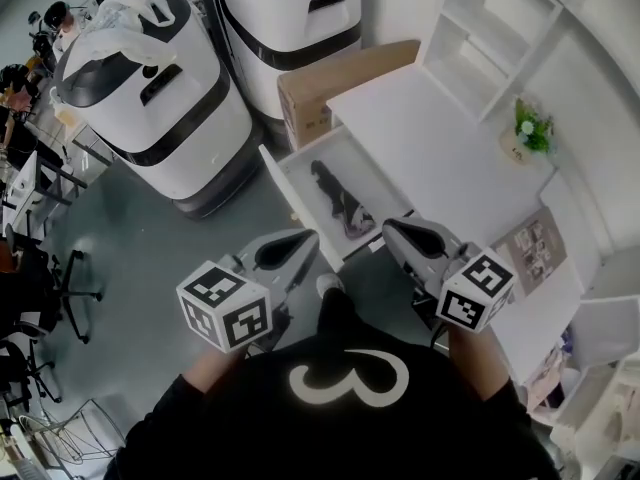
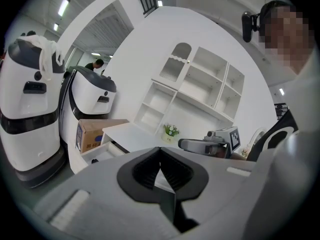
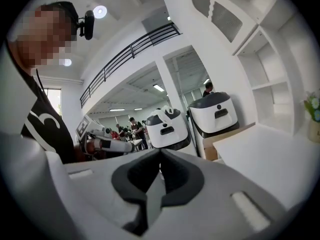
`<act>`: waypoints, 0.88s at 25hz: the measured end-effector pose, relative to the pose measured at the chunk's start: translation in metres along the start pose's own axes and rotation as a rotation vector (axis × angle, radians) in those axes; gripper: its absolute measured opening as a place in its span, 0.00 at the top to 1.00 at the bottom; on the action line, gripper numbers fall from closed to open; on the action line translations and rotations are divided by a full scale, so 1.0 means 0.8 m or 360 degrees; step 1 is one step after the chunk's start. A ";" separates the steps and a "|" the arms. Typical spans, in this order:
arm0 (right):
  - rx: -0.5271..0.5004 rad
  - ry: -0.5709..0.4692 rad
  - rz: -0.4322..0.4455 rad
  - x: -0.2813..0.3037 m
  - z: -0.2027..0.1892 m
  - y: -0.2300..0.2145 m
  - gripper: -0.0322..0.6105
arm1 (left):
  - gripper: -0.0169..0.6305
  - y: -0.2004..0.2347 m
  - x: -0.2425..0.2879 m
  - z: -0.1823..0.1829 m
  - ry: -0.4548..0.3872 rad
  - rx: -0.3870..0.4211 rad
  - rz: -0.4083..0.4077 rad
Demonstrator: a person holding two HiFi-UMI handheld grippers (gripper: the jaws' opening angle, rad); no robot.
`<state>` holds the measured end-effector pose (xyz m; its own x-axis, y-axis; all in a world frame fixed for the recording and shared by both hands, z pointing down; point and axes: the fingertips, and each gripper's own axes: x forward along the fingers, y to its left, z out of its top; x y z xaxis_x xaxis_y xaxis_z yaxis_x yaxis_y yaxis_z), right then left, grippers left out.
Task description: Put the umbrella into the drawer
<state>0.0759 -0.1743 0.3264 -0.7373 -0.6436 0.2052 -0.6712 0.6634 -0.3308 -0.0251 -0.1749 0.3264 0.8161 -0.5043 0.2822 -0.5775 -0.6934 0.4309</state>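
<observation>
Biggest things first: two bulky white-and-black machines sit on the left of the head view, the nearer machine and the second machine behind it. The white desk is on the right with a shelf unit at its back. A cardboard box is wedged between the second machine and the desk.

The drawer is pulled out of the desk front towards me. The umbrella is already lying in it, dark and folded, flat on the drawer floor.

Both tools are up in the air in front of my chest and neither is carrying anything. The left gripper has its jaws pressed together on nothing, and you can see the pads meeting in its own view. It's the same for the right gripper, closed up and empty.

The bit that matters is that the umbrella sits ahead of and below both tips, in the gap between them. Its long axis runs along the drawer's depth, from far-left to near-right in the head view. The near end comes out closest to the right gripper, so I'd call that the handier side. To me the drop-off looks done, and the drawer is not yet pushed shut.

There's also a little potted plant on the far desk corner, well out of the way.
</observation>
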 end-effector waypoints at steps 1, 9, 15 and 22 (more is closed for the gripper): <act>0.0020 -0.0021 0.0024 -0.003 0.003 0.007 0.95 | 0.96 -0.004 -0.002 0.003 -0.0007 0.0014 -0.0003; -0.0048 -0.0031 0.0042 -0.016 0.005 0.026 0.95 | 0.96 -0.024 -0.003 0.007 -0.0015 0.0073 -0.0024; -0.0012 -0.0011 0.0045 -0.016 -0.006 0.019 0.95 | 0.96 -0.028 0.002 0.004 0.0002 0.0088 -0.0016; 0.0018 0.0016 0.0048 -0.011 -0.015 0.015 0.95 | 0.96 -0.025 0.004 0.003 0.0013 0.0081 0.0000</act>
<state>0.0730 -0.1560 0.3318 -0.7582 -0.6193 0.2042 -0.6476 0.6783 -0.3472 -0.0111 -0.1641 0.3168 0.8162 -0.5001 0.2892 -0.5775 -0.7189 0.3868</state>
